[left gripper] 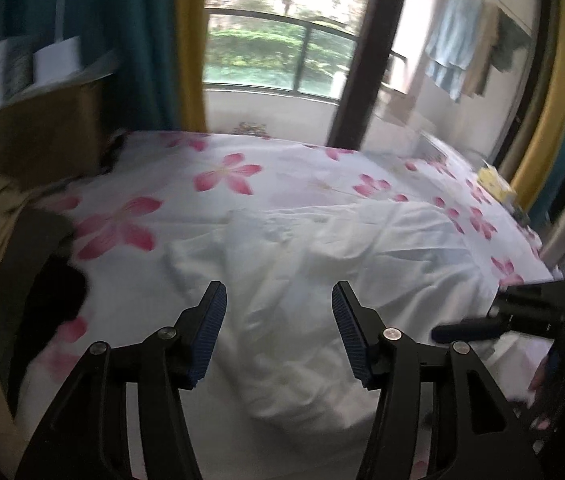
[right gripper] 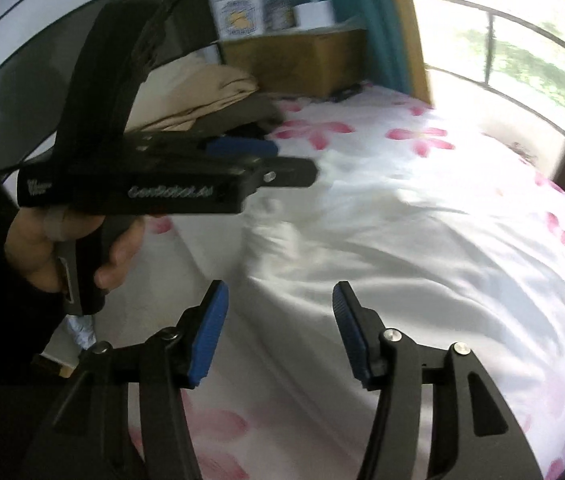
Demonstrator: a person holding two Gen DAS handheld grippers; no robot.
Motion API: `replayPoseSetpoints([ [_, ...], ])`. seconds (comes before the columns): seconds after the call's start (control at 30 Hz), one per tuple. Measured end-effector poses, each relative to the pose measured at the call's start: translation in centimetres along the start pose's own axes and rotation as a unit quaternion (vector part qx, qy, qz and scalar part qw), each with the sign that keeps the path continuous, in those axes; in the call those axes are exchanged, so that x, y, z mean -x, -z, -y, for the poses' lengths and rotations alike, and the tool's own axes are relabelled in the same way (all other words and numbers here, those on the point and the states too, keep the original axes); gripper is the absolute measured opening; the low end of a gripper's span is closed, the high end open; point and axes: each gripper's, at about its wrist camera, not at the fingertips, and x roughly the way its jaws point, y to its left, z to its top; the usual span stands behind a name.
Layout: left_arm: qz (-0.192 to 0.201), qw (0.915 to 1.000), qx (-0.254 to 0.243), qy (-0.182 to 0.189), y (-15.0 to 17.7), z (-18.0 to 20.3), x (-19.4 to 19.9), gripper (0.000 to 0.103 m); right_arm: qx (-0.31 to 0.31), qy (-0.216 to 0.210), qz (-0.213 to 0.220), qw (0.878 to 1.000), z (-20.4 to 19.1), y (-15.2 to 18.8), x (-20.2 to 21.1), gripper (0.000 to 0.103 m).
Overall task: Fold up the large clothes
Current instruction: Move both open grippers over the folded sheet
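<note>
While both grippers' fingers (left gripper: pixel 218 320) stand apart, empty, white garment (left gripper: pixel 302 264) lies beneath.

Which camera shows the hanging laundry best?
The left wrist view: the laundry hangs outside beyond the window, pale blue and beige pieces in full sight, though blurred. The right wrist view shows none of it, only railing and greenery.
</note>
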Motion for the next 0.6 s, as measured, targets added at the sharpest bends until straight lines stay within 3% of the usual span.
replayPoseSetpoints([
  [0.1,-0.017,0.9995,-0.027,0.000,-0.4,0.6,-2.2,0.058,-0.025,0.021,0.013,0.999,1.8,0.9,1.8,0.057],
  [0.3,-0.092,0.9949,-0.023,-0.036,-0.3,-1.9,-7.7,0.058,-0.090,0.070,0.032,0.993,5.9,3.0,4.5,0.058],
  [0.43,-0.082,0.9944,-0.008,-0.067,-1.2,-3.7,-7.9,0.058,-0.125,0.090,0.045,0.987,8.0,4.0,5.5,0.059],
  [0.6,-0.046,0.9897,0.050,-0.126,-2.1,-6.5,-6.5,0.058,-0.149,0.107,0.054,0.982,9.6,4.3,5.8,0.060],
])
